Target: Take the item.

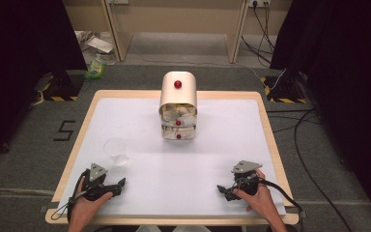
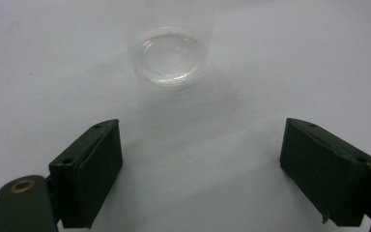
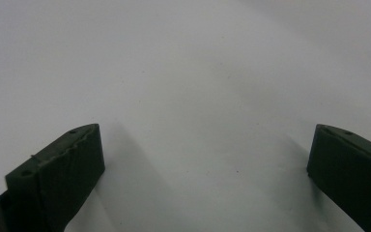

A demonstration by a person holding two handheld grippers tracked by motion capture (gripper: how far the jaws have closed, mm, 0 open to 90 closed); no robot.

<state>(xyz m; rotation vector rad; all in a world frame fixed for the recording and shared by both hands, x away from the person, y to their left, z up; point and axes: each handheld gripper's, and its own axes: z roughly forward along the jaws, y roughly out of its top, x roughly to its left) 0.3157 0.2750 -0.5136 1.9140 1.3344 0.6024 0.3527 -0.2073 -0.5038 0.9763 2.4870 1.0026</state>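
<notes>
Two hand-held grippers rest at the near edge of a white-covered surface, with the work apparently not yet begun. The left gripper, held in a person's left hand, has its jaws spread wide with nothing between them; in the left gripper view the bare sheet lies between the two black pads. The right gripper, in the right hand, likewise has its jaws well apart over bare sheet, gripping and touching nothing.

Just ahead of the left jaws, roughly centred on the gap and clear of both pads, stands a clear plastic cup, upright and seemingly empty. It is the nearest thing to either tool, so a grasp of the cup looks like the likely first step, and that grasp is still to be made.

Farther out, well beyond both sets of jaws and between their lines of reach, sits a small cream drawer unit with red knobs; its lower drawers appear pulled partly out with pale contents, too small to identify. Everything shown still lies ahead.
</notes>
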